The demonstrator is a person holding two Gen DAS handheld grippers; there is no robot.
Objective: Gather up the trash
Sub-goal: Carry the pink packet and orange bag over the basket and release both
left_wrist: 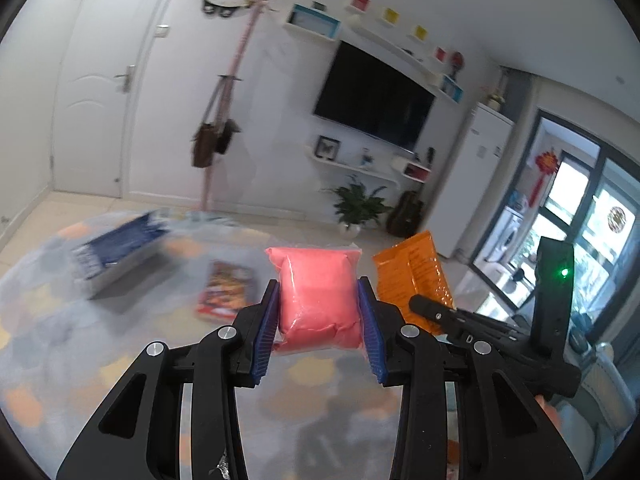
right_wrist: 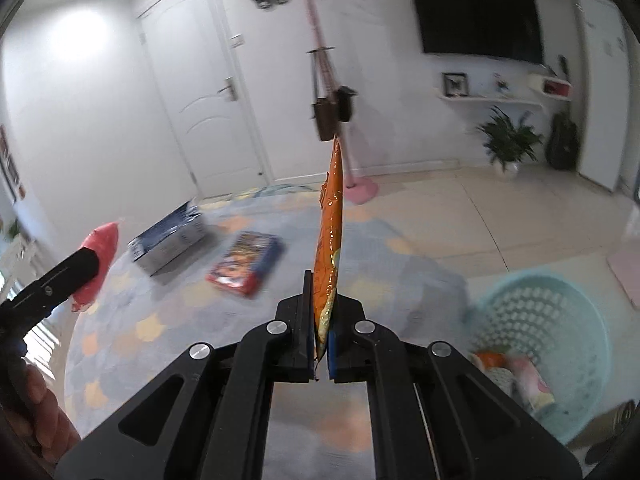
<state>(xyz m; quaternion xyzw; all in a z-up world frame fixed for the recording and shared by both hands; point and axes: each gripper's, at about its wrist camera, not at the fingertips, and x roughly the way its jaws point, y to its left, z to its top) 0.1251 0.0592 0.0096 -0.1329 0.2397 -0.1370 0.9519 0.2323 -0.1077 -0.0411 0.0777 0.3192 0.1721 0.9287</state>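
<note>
**Operator:** Currently, what do my grippers hold?

**Manual:** Your left gripper (left_wrist: 318, 314) pinches the pink packet (left_wrist: 316, 300) at frame centre, blue pads (left_wrist: 266, 330) pressed against both its sides. Your right gripper (right_wrist: 320, 344) is clamped on the lower edge of the orange wrapper (right_wrist: 330, 240), which stands edge-on.

**Operator:** And the remaining trash?

**Manual:** A blue box (right_wrist: 170, 240) and a red packet (right_wrist: 244, 264) lie on the rug (right_wrist: 160, 320), centre left. The teal basket (right_wrist: 560, 300) sits lower right, with items inside.
</note>
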